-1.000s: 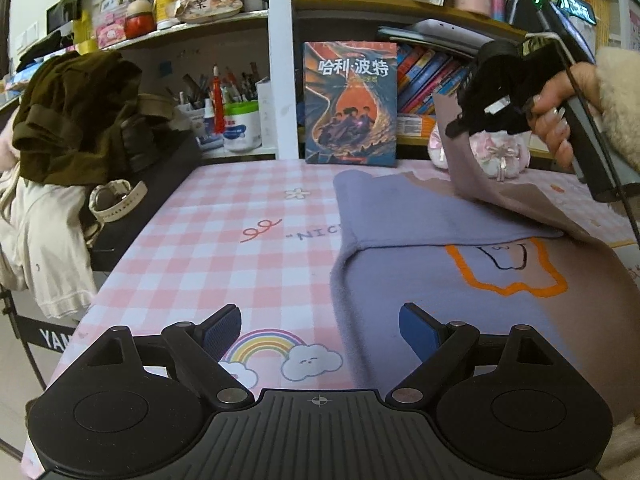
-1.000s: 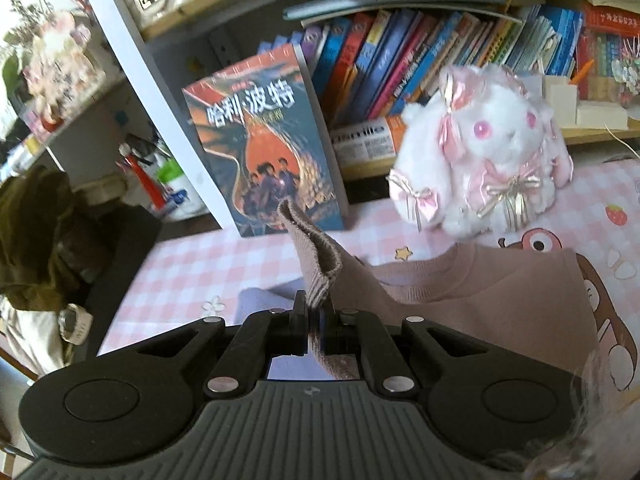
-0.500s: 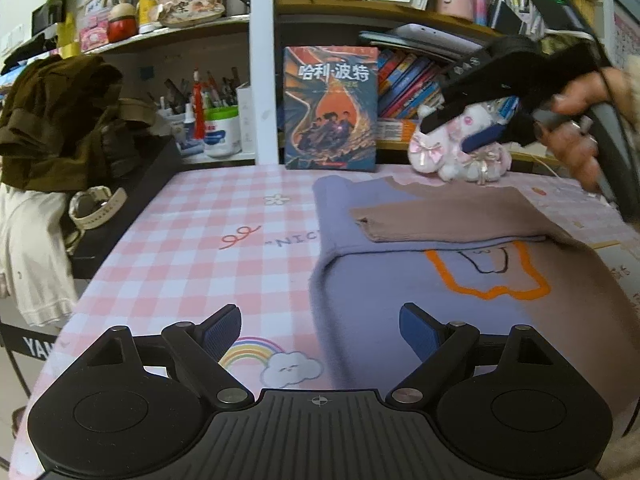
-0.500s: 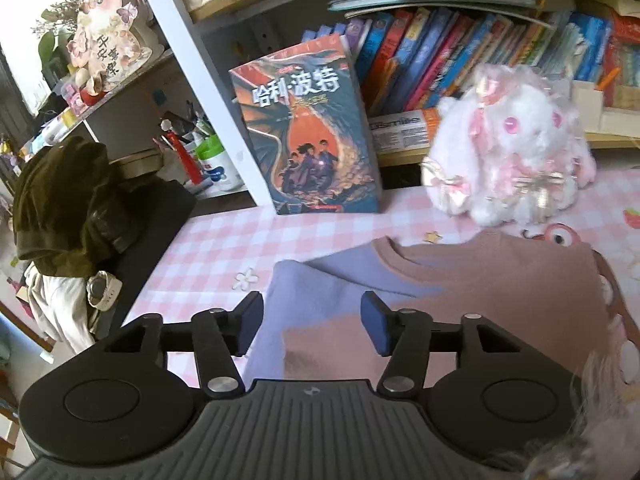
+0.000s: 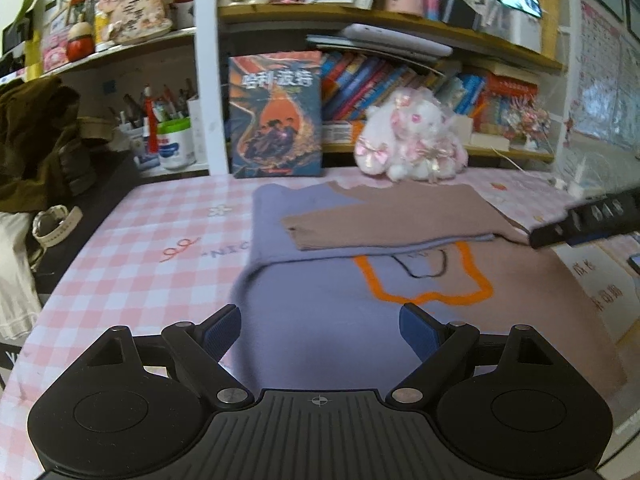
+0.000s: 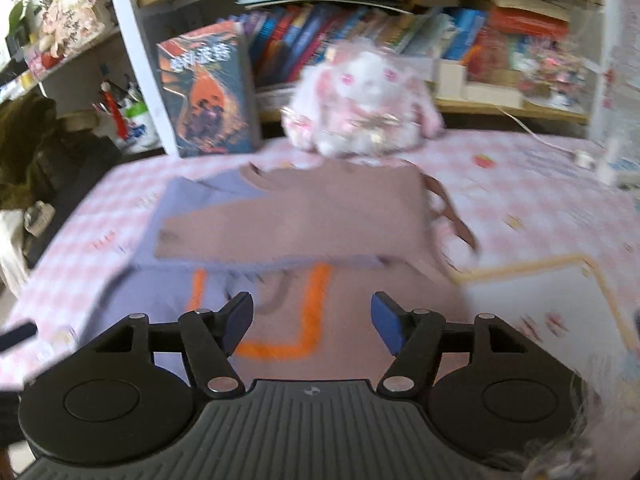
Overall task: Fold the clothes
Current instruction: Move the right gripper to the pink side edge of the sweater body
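A sweater, half lilac and half brown with an orange outline print (image 5: pixel 420 276), lies flat on the pink checked tablecloth (image 5: pixel 152 264). Its brown sleeve (image 5: pixel 384 224) is folded across the chest towards the left, and it shows in the right wrist view too (image 6: pixel 288 224). My left gripper (image 5: pixel 320 330) is open and empty above the sweater's lower lilac part. My right gripper (image 6: pixel 312 322) is open and empty above the print (image 6: pixel 304 312). A dark edge of the right gripper shows at the right in the left wrist view (image 5: pixel 592 220).
A standing book (image 5: pixel 276 116) and a pink and white plush rabbit (image 5: pixel 412 140) are at the table's back edge, below shelves of books. A cup of pens (image 5: pixel 172 140) and a heap of dark clothes (image 5: pixel 36 140) are at the left. A white cable (image 6: pixel 540 136) lies at the right.
My right gripper let go of the brown sleeve, which now lies flat across the chest. It then opened wider and pulled back towards the near side. The left gripper shifted right over the sweater.
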`<state>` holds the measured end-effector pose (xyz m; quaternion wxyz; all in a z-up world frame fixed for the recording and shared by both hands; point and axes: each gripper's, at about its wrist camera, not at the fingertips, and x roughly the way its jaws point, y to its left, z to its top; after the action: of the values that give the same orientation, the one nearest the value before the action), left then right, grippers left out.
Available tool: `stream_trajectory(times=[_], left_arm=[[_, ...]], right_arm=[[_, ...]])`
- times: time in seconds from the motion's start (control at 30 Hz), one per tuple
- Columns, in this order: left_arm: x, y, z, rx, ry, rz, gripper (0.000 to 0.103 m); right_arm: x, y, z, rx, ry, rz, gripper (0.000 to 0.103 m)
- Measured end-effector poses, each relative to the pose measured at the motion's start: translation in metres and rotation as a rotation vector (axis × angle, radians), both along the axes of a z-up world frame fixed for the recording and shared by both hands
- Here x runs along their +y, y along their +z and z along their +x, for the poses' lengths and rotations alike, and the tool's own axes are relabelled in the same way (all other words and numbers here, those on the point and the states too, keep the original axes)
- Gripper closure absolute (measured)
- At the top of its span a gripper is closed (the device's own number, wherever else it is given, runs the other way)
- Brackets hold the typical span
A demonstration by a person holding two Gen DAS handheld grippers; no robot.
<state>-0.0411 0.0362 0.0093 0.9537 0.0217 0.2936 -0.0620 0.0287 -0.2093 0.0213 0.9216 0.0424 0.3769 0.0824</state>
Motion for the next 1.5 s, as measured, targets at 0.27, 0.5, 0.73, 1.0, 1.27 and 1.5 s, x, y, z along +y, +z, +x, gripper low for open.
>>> stream_trajectory(times=[0.27, 0.5, 0.73, 1.0, 1.27, 1.5], left_arm=[[-0.033, -0.002, -0.028, 0.043, 0.031, -0.008, 0.014], [-0.060, -0.007, -0.066, 0.066, 0.034, 0.034, 0.014], [-0.064, -0.011, -0.103, 0.067, 0.080, 0.074, 0.014], [-0.038, -0.016, -0.110, 0.088, 0.187, 0.039, 0.015], [0.005, -0.027, -0.098, 0.161, 0.275, -0.102, 0.056], [0.035, -0.035, -0.080, 0.204, 0.312, -0.194, 0.062]], right_arm=[[-0.052, -0.019, -0.059, 0.056, -0.060, 0.015, 0.038], [-0.072, -0.028, -0.107, 0.022, -0.070, -0.044, 0.037], [-0.086, -0.043, -0.146, 0.038, -0.060, -0.040, 0.037], [-0.092, -0.049, -0.158, 0.047, -0.082, -0.031, 0.037], [-0.094, -0.054, -0.153, 0.067, -0.119, 0.008, 0.053], [-0.090, -0.056, -0.138, 0.088, -0.142, 0.042, 0.060]])
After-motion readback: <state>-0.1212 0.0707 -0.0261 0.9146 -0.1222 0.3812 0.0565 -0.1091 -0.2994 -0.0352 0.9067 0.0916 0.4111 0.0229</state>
